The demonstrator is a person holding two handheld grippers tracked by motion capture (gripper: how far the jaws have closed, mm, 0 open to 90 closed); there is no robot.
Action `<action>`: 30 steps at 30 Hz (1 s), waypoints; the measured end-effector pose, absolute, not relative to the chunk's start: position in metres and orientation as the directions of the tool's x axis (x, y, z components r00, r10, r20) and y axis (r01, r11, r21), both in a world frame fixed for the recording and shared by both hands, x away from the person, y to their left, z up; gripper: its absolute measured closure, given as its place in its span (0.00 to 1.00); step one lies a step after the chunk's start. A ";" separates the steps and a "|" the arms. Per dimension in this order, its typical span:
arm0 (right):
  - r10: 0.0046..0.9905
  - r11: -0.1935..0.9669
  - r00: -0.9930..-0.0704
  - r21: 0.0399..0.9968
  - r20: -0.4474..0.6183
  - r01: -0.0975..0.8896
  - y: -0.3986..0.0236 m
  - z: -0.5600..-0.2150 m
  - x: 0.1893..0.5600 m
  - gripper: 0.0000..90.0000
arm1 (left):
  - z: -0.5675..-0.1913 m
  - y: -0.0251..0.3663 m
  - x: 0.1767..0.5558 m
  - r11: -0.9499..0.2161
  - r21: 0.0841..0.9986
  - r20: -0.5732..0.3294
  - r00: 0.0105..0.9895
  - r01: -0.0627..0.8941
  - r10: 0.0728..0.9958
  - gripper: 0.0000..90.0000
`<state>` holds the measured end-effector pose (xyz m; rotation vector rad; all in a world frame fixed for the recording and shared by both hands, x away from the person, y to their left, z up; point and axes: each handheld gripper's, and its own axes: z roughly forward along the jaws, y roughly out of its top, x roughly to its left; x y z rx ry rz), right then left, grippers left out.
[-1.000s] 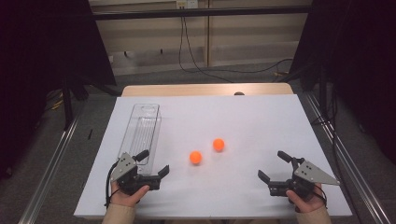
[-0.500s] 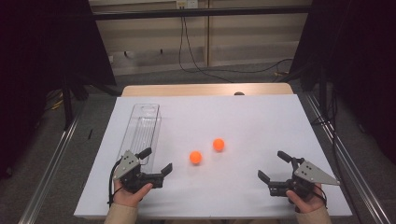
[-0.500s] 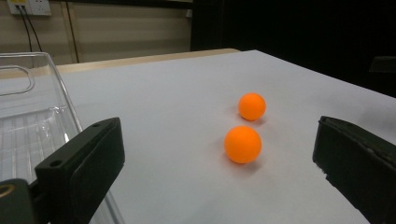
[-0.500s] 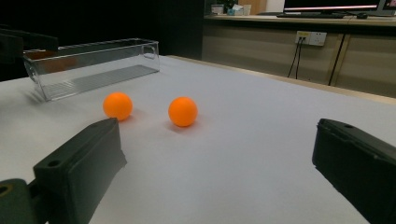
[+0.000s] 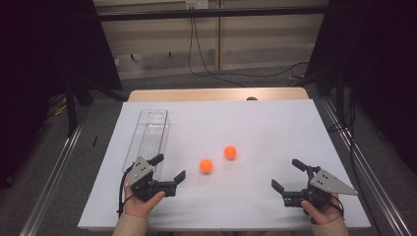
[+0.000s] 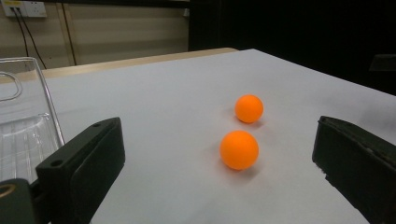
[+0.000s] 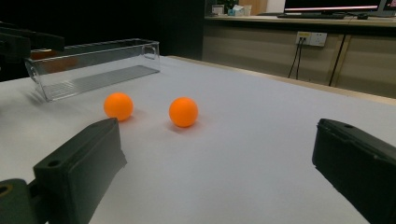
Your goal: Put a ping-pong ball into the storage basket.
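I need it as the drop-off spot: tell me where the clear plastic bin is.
In the high view the clear plastic bin lies lengthwise along the table's left side, just beyond the left gripper and left of the two orange balls.

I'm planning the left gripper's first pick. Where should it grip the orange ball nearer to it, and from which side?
Probably across the widest middle of the nearer orange ball, coming in low from the person's side. The left gripper is open and already faces it. A round ball offers no edge, so the jaws should close level on opposite sides. The other ball lies apart, leaving room.
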<state>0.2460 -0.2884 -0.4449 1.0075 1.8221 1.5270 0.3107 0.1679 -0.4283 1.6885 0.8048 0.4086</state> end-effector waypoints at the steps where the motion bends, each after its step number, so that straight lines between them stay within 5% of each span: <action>1: 0.823 0.072 -0.566 0.978 0.052 0.195 -0.288 -0.445 0.246 0.01 | -0.428 0.168 0.311 -0.101 0.950 -0.144 0.703 0.295 0.697 0.03; 30: 0.821 0.073 -0.569 0.979 0.048 0.188 -0.288 -0.444 0.246 0.02 | -0.432 0.147 0.314 -0.135 0.942 -0.142 0.731 0.306 0.667 0.03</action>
